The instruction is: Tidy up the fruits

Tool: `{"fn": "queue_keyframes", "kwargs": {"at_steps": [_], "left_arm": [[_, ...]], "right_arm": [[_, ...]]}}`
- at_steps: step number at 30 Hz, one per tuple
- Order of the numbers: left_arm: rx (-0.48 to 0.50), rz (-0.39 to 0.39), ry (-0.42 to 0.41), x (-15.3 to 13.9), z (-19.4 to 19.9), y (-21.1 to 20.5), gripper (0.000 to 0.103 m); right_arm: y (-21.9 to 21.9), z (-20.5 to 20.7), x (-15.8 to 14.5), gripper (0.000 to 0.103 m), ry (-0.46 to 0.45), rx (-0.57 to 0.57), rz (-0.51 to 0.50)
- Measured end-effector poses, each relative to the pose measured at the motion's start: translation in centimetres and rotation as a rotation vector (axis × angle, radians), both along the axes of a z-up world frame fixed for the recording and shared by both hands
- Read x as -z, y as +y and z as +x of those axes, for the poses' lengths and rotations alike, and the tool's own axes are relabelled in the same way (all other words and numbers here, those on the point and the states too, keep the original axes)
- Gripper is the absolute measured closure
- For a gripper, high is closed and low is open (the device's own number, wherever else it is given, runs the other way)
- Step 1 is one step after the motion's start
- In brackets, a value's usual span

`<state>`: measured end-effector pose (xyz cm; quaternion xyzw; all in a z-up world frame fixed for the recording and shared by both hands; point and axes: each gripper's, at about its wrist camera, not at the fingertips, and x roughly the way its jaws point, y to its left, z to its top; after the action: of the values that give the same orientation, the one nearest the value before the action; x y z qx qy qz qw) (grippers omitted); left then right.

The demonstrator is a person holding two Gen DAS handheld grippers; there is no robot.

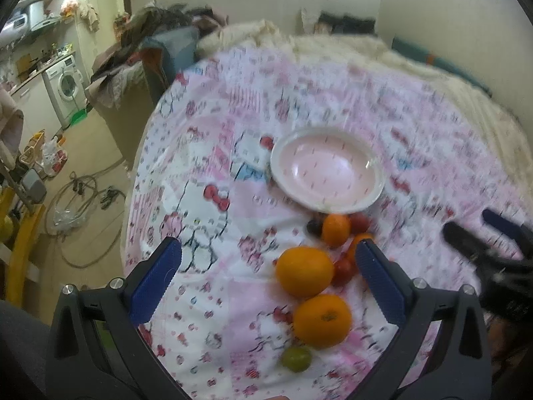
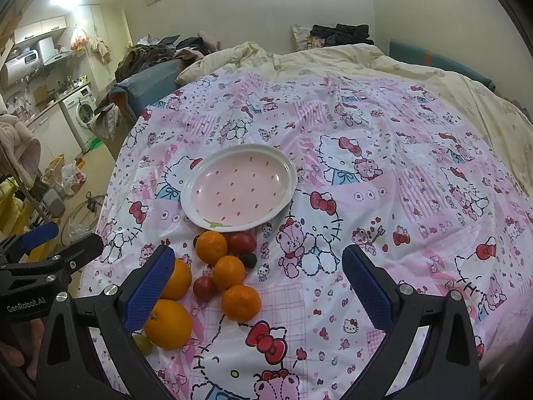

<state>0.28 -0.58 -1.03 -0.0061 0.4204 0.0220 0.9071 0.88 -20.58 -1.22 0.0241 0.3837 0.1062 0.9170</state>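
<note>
A pink plate (image 2: pixel 240 186) with a white rim lies empty on a Hello Kitty sheet (image 2: pixel 383 173); it also shows in the left wrist view (image 1: pixel 328 168). Just in front of it lies a heap of fruit: several oranges (image 2: pixel 241 301) (image 1: pixel 304 270), red tomatoes (image 2: pixel 241 242) (image 1: pixel 343 270), a dark plum (image 2: pixel 249 260) and a green fruit (image 1: pixel 295 359). My left gripper (image 1: pixel 268 280) is open above the fruit, holding nothing. My right gripper (image 2: pixel 258 281) is open, holding nothing, with the fruit near its left finger.
The sheet covers a bed with a cream duvet (image 2: pixel 333 60) at the back. A washing machine (image 2: pixel 81 113), clothes pile (image 2: pixel 153 53) and floor clutter (image 1: pixel 76 196) lie to the left. Each gripper shows at the edge of the other's view.
</note>
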Motion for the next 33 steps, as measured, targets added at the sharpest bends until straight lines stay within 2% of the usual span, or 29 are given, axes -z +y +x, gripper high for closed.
{"fn": "queue_keyframes", "kwargs": {"at_steps": [1, 5, 8, 11, 14, 17, 19, 21, 25, 27, 29, 33], "left_arm": [[-0.003, 0.002, 0.037, 0.7, 0.2, 0.2, 0.0], [-0.008, -0.078, 0.18, 2.9, 0.3, 1.9, 0.0], [0.011, -0.096, 0.216, 3.6, -0.7, 2.7, 0.001], [0.07, -0.1, 0.27, 4.4, -1.5, 2.8, 0.011], [0.161, -0.123, 0.37, 6.1, -2.3, 2.0, 0.022], [0.246, -0.108, 0.444, 7.5, -3.1, 0.4, 0.03], [0.279, -0.103, 0.469, 8.2, -3.4, -0.5, 0.036], [0.289, -0.088, 0.482, 8.7, -3.2, -1.2, 0.046], [0.301, -0.085, 0.502, 9.3, -2.9, -2.2, 0.053], [0.305, -0.066, 0.508, 9.6, -2.9, -2.5, 0.069], [0.3, -0.048, 0.522, 9.9, -2.9, -2.6, 0.079], [0.288, -0.062, 0.52, 9.8, -2.8, -2.3, 0.079]], "right_arm": [[-0.1, 0.1, 0.0, 0.001, 0.003, 0.0, -0.001], [-0.4, 0.1, 0.1, 0.001, 0.015, 0.006, 0.001], [-0.6, 0.3, 0.1, 0.001, 0.022, 0.01, 0.0], [-0.7, 0.4, 0.3, 0.001, 0.042, 0.01, 0.018], [-0.6, 0.5, 0.4, 0.001, 0.053, 0.005, 0.025], [-0.4, 0.5, 0.4, 0.001, 0.054, 0.001, 0.024], [-0.3, 0.5, 0.5, 0.001, 0.058, -0.004, 0.031], [-0.1, 0.5, 0.6, 0.001, 0.061, -0.01, 0.033], [-0.2, 0.5, 0.6, 0.001, 0.064, -0.012, 0.028], [-0.3, 0.5, 0.7, 0.001, 0.067, -0.009, 0.033], [-0.5, 0.6, 0.7, 0.001, 0.072, -0.004, 0.041], [-0.8, 0.7, 0.7, 0.001, 0.08, 0.004, 0.058]]}}
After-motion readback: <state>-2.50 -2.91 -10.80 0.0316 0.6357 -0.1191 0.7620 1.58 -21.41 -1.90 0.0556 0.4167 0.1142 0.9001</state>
